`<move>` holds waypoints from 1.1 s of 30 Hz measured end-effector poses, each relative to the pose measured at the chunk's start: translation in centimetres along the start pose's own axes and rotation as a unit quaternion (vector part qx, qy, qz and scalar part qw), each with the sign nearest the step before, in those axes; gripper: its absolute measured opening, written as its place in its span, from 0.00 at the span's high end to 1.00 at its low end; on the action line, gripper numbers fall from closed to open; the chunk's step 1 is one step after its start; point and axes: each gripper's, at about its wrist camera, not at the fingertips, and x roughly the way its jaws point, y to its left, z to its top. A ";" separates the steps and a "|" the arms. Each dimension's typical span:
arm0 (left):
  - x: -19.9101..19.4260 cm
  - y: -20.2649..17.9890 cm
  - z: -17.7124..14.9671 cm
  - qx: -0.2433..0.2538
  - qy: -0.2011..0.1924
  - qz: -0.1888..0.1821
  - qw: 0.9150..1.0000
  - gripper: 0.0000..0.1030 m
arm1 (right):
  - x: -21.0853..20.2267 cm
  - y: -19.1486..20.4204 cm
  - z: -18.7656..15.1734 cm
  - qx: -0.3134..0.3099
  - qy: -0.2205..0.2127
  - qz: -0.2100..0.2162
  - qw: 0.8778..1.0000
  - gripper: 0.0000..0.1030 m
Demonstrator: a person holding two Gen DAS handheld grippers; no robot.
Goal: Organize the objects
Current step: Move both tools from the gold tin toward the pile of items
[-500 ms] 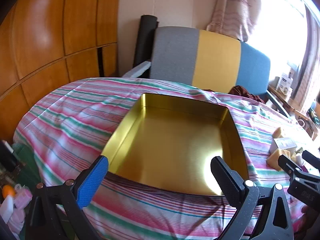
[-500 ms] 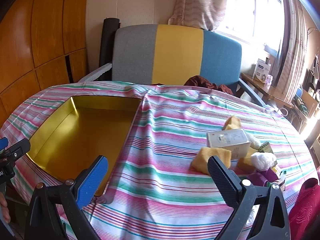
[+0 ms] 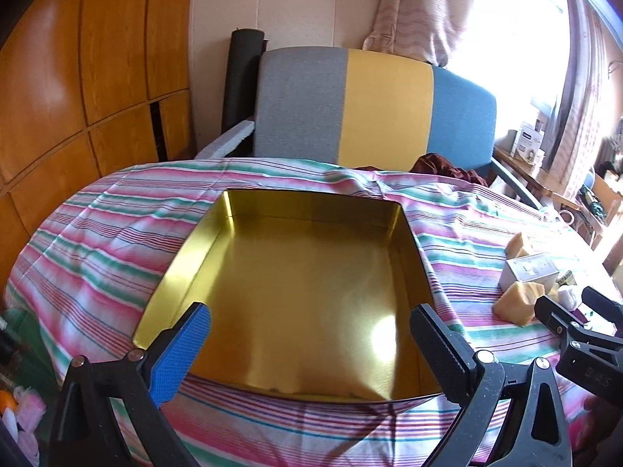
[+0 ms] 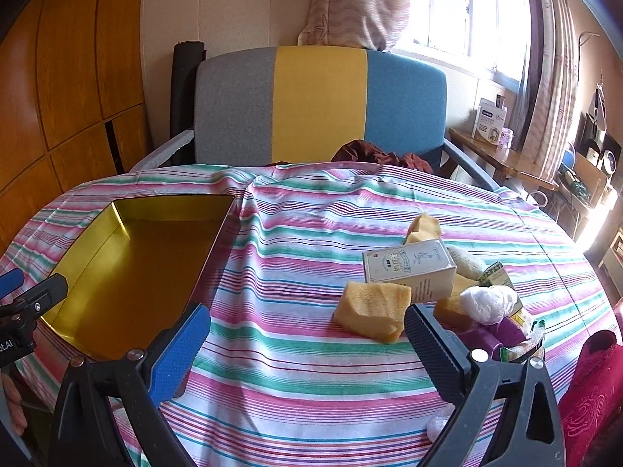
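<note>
An empty gold tin tray (image 3: 187, 260) (image 4: 93, 229) lies on the striped tablecloth. My left gripper (image 3: 311, 350) is open and empty over the tray's near edge. My right gripper (image 4: 307, 342) is open and empty above the cloth, to the right of the tray. A yellow sponge (image 4: 372, 309) lies just beyond its right finger (image 4: 436, 350). Behind it are a white box (image 4: 410, 268), a second sponge (image 4: 422, 227), a white wrapped ball (image 4: 488, 297) and purple items (image 4: 502, 334). The sponge (image 3: 520, 301) and box (image 3: 529, 274) also show in the left wrist view.
A grey, yellow and blue chair (image 4: 319, 105) stands behind the table with a dark red cloth (image 4: 373, 153) on its seat. Wooden cabinets (image 3: 78, 78) are at the left. A side shelf with boxes (image 4: 490, 120) stands at the right. A red cloth (image 4: 592, 397) is at the near right.
The left wrist view has shifted slightly, so the tray sits more centred. Both grippers stay open and empty. No object has moved.
</note>
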 end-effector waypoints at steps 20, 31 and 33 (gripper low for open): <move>3.6 -10.3 3.0 0.108 0.009 -0.132 0.985 0.00 | 0.7 -9.8 0.0 0.054 0.047 -0.053 0.996 0.01; 8.3 -20.0 2.3 0.158 0.085 -0.206 0.962 0.00 | 0.2 -18.6 -1.0 0.136 0.063 -0.055 0.987 0.01; 8.9 -21.4 1.9 0.162 0.098 -0.219 0.957 0.00 | 0.6 -19.4 -1.4 0.154 0.069 -0.043 0.985 0.01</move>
